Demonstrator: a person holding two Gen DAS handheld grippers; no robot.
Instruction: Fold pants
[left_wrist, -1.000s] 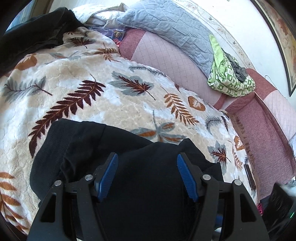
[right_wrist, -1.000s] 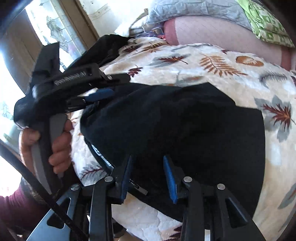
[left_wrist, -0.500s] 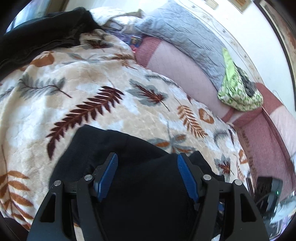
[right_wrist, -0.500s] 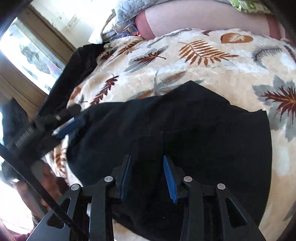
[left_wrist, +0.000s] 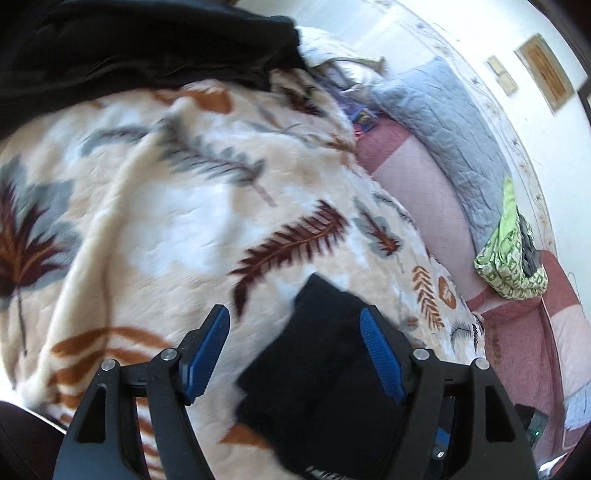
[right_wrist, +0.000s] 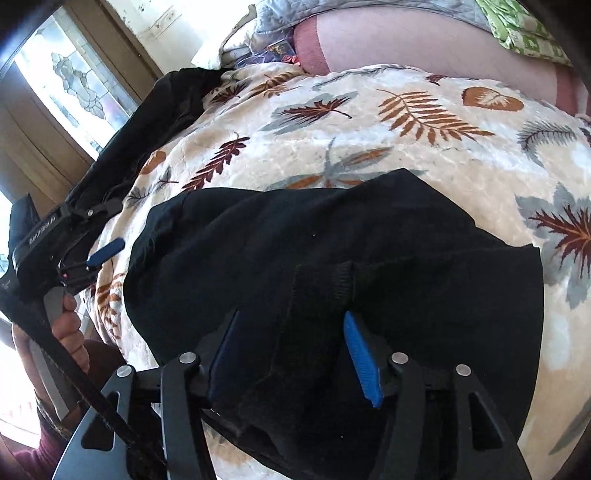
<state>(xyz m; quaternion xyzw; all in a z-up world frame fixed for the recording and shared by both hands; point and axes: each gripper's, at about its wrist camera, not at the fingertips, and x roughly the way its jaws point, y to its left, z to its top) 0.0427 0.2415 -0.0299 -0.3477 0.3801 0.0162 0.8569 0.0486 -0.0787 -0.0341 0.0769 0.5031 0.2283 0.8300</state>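
Observation:
The black pants (right_wrist: 332, 251) lie folded on a cream leaf-print blanket (right_wrist: 369, 129). In the left wrist view only their corner (left_wrist: 325, 354) shows, low and right of centre. My left gripper (left_wrist: 295, 354) is open and empty, above the blanket at the pants' left edge; it also shows at far left in the right wrist view (right_wrist: 99, 254). My right gripper (right_wrist: 291, 354) is open, its jaws standing over the near part of the pants with dark cloth between them.
A second black garment (left_wrist: 129, 48) lies at the blanket's far left edge. A pink sofa back (left_wrist: 417, 177) carries a grey quilt (left_wrist: 450, 122) and a green patterned cloth (left_wrist: 509, 254). A window (right_wrist: 70, 85) is at left.
My left gripper has pulled back and swung left off the pants, so mostly blanket is now under it. My right gripper has opened wider over the pants.

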